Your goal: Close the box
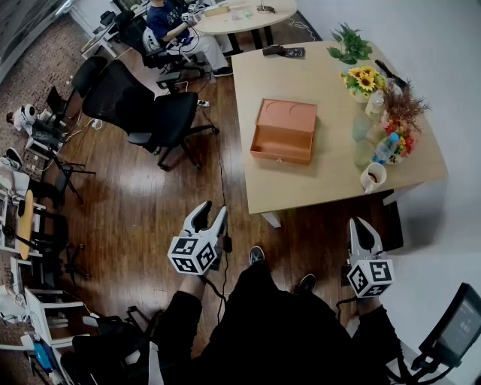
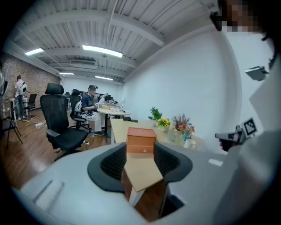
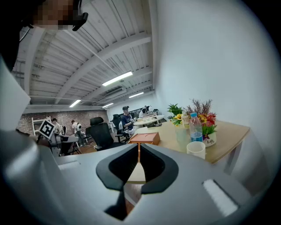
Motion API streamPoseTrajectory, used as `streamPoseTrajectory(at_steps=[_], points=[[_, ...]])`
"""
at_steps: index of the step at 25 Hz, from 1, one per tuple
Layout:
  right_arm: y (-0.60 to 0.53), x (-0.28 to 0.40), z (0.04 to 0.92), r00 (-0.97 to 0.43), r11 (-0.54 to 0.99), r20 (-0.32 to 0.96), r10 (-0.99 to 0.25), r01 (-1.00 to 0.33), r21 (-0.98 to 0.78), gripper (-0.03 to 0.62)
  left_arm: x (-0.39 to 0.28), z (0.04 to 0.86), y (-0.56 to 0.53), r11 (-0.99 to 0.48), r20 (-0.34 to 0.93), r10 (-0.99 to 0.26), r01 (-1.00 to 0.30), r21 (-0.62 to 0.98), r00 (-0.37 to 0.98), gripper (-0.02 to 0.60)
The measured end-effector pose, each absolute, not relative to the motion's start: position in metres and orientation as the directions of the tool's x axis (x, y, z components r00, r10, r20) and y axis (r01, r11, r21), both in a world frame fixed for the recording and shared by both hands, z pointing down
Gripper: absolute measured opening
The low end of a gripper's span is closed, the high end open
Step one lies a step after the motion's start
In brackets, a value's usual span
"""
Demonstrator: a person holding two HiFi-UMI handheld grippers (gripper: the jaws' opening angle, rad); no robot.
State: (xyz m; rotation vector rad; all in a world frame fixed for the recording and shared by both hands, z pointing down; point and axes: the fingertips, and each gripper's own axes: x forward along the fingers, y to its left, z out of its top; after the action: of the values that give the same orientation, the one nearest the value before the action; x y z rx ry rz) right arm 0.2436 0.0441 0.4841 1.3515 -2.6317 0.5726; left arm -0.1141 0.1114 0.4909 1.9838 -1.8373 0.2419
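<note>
The orange box (image 1: pixel 284 131) lies on the light wooden table (image 1: pixel 323 188), its lid down and a small clasp on its near side. In the left gripper view the box (image 2: pixel 141 140) shows straight ahead past the jaws, and it appears smaller in the right gripper view (image 3: pixel 145 138). Both grippers hang low by the person's legs, well short of the table edge. My left gripper (image 1: pixel 210 212) (image 2: pixel 139 162) is all but closed, with only a narrow empty gap. My right gripper (image 1: pixel 358 224) (image 3: pixel 139 165) is shut on nothing.
Flower vases (image 1: pixel 366 79), a water bottle (image 1: pixel 385 148) and a white mug (image 1: pixel 373 177) line the table's right side. Black office chairs (image 1: pixel 154 113) stand left of the table. A person (image 1: pixel 169 19) sits at a round table at the back.
</note>
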Motion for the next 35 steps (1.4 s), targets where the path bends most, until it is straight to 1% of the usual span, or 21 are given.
streamPoseTrajectory(at_steps=[3,6,8,10,13,14,15,16,18,21,23,26,27,29,30,32,35], points=[[0.001,0.218,0.512,-0.585,0.541,0.314,-0.747,-0.811,-0.223,0.009,-0.132,0.525,0.06,-0.137,0.428,-0.887,-0.983,0.122,0.176,0.166],[-0.043,0.177,0.543,-0.609,0.583,0.344,-0.714,-0.79,-0.188,0.009,-0.148,0.558,0.001,-0.285,0.443,-0.854,-0.958,0.04,0.273,0.166],[-0.07,0.151,0.562,-0.618,0.602,0.379,-0.688,-0.779,-0.177,0.012,-0.156,0.586,-0.033,-0.39,0.494,-0.803,-0.921,-0.01,0.335,0.167],[-0.097,0.13,0.578,-0.608,0.616,0.441,-0.66,-0.774,-0.146,0.053,-0.161,0.613,-0.065,-0.49,0.554,-0.736,-0.871,-0.038,0.389,0.17],[-0.128,0.107,0.608,-0.569,0.668,0.573,-0.59,-0.742,-0.048,0.18,-0.162,0.646,-0.101,-0.612,0.627,-0.633,-0.79,-0.046,0.454,0.181],[-0.135,0.101,0.619,-0.551,0.693,0.616,-0.564,-0.72,-0.009,0.206,-0.161,0.655,-0.112,-0.641,0.64,-0.609,-0.766,-0.05,0.469,0.19],[-0.142,0.097,0.63,-0.532,0.718,0.653,-0.54,-0.696,0.027,0.216,-0.159,0.662,-0.123,-0.666,0.647,-0.592,-0.744,-0.056,0.481,0.21],[-0.148,0.092,0.641,-0.514,0.74,0.684,-0.518,-0.67,0.056,0.222,-0.156,0.669,-0.134,-0.684,0.652,-0.579,-0.726,-0.062,0.489,0.251],[-0.156,0.085,0.663,-0.49,0.774,0.73,-0.476,-0.627,0.084,0.236,-0.148,0.681,-0.148,-0.711,0.666,-0.554,-0.7,-0.066,0.499,0.301],[-0.166,0.077,0.685,-0.486,0.8,0.759,-0.432,-0.595,0.074,0.287,-0.138,0.69,-0.164,-0.731,0.686,-0.528,-0.679,-0.068,0.5,0.319],[-0.172,0.068,0.693,-0.501,0.806,0.759,-0.416,-0.59,0.052,0.312,-0.137,0.693,-0.17,-0.729,0.706,-0.513,-0.681,-0.06,0.488,0.321],[-0.18,0.057,0.699,-0.532,0.824,0.752,-0.39,-0.565,0.027,0.314,-0.132,0.701,-0.172,-0.718,0.732,-0.481,-0.696,-0.013,0.482,0.321],[-0.183,0.054,0.7,-0.538,0.833,0.753,-0.38,-0.553,0.025,0.312,-0.13,0.704,-0.173,-0.719,0.742,-0.468,-0.695,-0.003,0.48,0.319],[-0.188,0.052,0.701,-0.543,0.843,0.755,-0.368,-0.537,0.025,0.275,-0.127,0.707,-0.174,-0.724,0.754,-0.452,-0.69,0.002,0.477,0.309],[-0.19,0.052,0.7,-0.545,0.843,0.754,-0.367,-0.537,0.023,0.274,-0.126,0.707,-0.175,-0.725,0.755,-0.451,-0.689,0.0,0.476,0.287],[-0.19,0.053,0.699,-0.55,0.837,0.747,-0.374,-0.548,0.016,0.258,-0.126,0.706,-0.176,-0.725,0.753,-0.454,-0.689,-0.003,0.475,0.281],[-0.189,0.05,0.698,-0.553,0.821,0.737,-0.39,-0.571,0.006,0.256,-0.13,0.704,-0.178,-0.721,0.753,-0.458,-0.693,-0.004,0.473,0.278]])
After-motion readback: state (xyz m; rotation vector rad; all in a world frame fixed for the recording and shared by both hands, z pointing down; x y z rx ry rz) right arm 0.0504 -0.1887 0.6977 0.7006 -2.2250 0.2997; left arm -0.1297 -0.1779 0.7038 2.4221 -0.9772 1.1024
